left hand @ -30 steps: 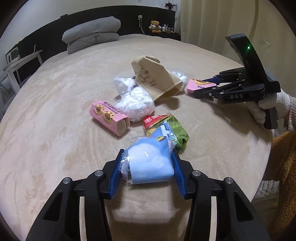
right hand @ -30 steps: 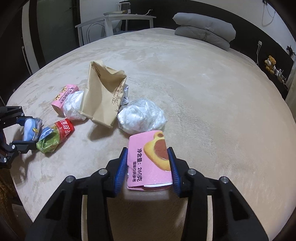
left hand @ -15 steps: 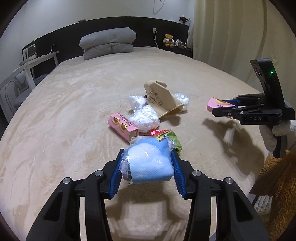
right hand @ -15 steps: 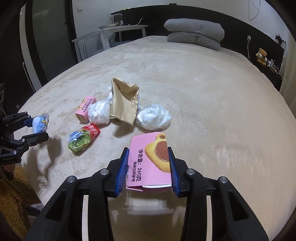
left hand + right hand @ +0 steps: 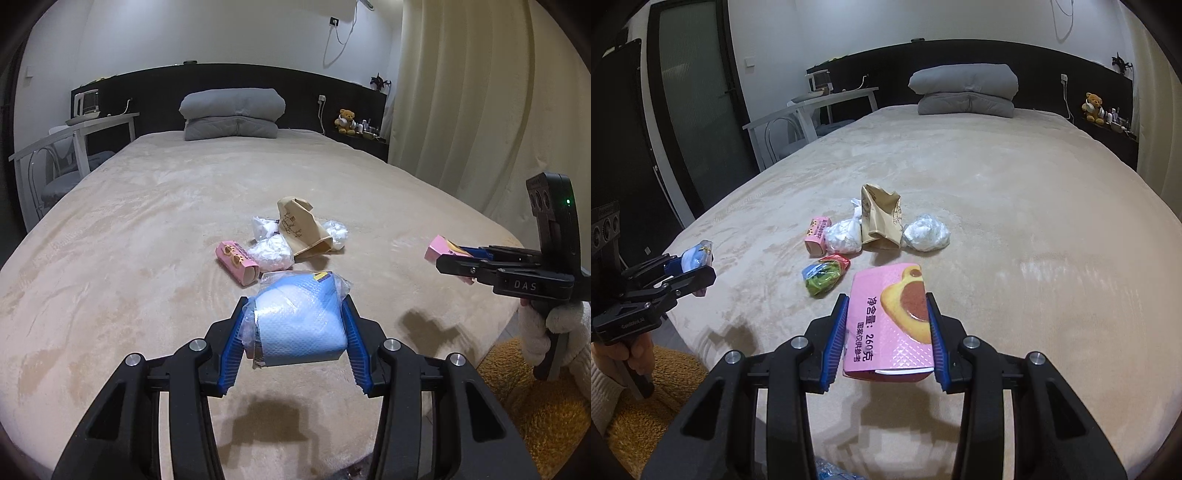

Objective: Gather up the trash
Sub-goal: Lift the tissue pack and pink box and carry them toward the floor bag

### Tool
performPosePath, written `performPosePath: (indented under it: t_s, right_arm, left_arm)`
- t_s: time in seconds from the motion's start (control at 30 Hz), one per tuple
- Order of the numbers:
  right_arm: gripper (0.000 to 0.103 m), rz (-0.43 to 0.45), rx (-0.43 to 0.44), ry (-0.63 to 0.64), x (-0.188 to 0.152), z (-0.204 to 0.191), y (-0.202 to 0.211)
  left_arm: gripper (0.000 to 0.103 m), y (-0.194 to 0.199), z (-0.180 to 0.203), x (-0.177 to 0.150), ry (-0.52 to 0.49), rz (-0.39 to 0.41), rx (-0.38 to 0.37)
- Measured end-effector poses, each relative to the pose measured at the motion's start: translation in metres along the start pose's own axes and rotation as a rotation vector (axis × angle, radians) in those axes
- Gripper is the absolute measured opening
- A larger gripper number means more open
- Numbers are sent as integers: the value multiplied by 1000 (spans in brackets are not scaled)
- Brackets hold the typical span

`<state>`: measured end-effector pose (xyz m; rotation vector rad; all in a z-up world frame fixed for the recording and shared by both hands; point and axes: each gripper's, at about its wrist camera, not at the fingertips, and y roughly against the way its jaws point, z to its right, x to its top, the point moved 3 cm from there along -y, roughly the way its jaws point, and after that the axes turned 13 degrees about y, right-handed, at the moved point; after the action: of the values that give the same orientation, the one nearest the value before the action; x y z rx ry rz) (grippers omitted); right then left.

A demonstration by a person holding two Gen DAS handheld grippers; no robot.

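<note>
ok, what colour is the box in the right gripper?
Pink box, with a yellow-and-brown picture; clearest in the right wrist view.

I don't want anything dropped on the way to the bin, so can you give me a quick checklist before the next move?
1. Left tool clamped on the blue plastic-wrapped tissue pack: ok.
2. Right tool clamped on the flat pink cake box: ok.
3. Both items lifted clear of the beige bed cover: ok.
4. The two tools apart from each other: ok.
5. Bin in sight: not ok, none in either view.
6. Bed cleared: not ok; the torn brown paper bag, the green and red snack wrapper and other trash remain.
</note>
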<state>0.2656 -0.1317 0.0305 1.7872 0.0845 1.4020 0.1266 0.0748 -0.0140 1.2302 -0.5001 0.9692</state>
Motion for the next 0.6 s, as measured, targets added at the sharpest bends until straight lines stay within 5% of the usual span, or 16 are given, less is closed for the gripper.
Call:
performPosePath:
  t_s: [0.6]
  right_arm:
    - [41, 41, 7, -42, -58, -55, 65]
  left_arm:
    - [47, 51, 27, -59, 61, 31, -26]
